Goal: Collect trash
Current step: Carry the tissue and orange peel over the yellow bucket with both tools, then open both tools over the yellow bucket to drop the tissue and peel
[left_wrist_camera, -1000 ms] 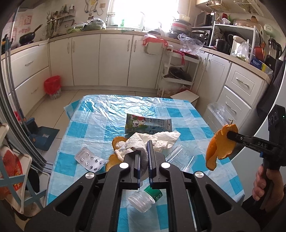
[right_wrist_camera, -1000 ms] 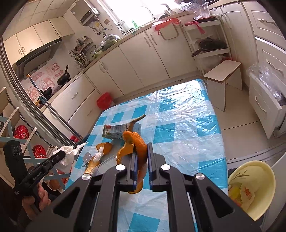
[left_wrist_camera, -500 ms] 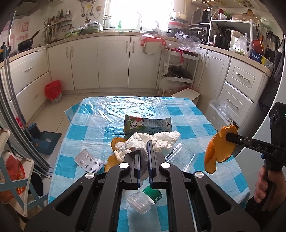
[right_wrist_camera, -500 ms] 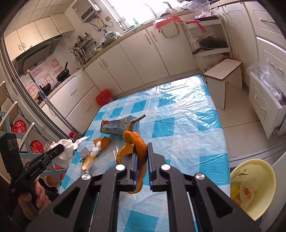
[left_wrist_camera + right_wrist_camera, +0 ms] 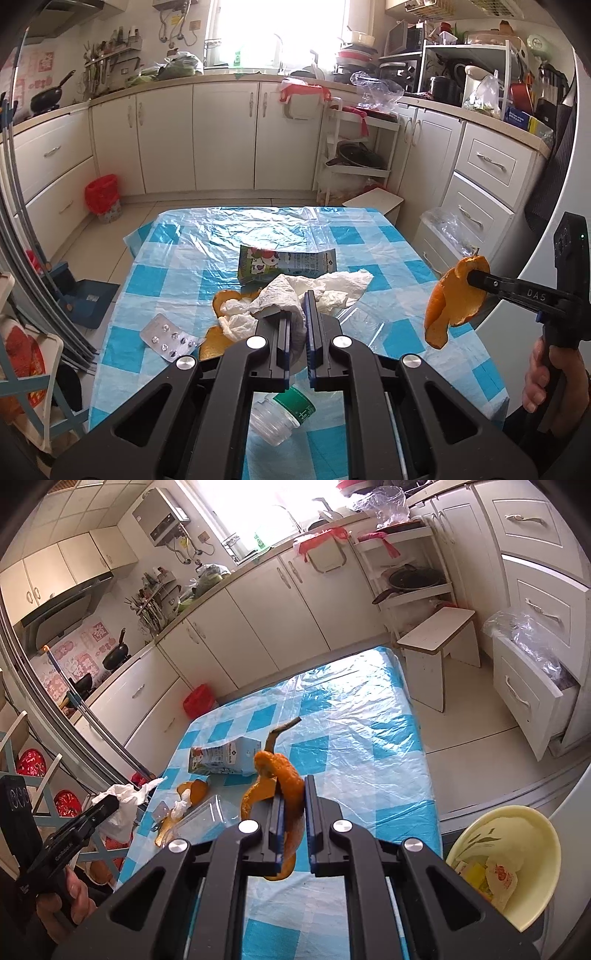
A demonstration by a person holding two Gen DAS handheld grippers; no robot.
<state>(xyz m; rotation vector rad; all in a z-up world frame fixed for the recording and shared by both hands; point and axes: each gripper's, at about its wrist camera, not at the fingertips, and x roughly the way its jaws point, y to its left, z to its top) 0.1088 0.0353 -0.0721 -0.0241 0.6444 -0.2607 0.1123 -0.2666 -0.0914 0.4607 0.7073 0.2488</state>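
Observation:
My left gripper [image 5: 297,312] is shut on a crumpled white tissue [image 5: 295,295] and holds it above the checked table [image 5: 177,258]; it also shows in the right wrist view [image 5: 122,801]. My right gripper [image 5: 293,797] is shut on an orange peel [image 5: 279,779], held in the air past the table's right edge, also in the left wrist view [image 5: 454,299]. On the table lie a milk carton [image 5: 284,264], more orange peel [image 5: 225,299], a blister pack [image 5: 168,336], a clear plastic box [image 5: 354,321] and a plastic bottle [image 5: 280,413].
A pale yellow bin [image 5: 509,864] with wrappers inside stands on the floor right of the table. A white stool [image 5: 436,635] stands past the far corner. A red bin [image 5: 103,195] and a blue dustpan [image 5: 86,299] are on the floor at left. Cabinets line the walls.
Both grippers have pulled back and up a little with their loads. The peel has moved slightly further right and the yellow bin shows more fully.

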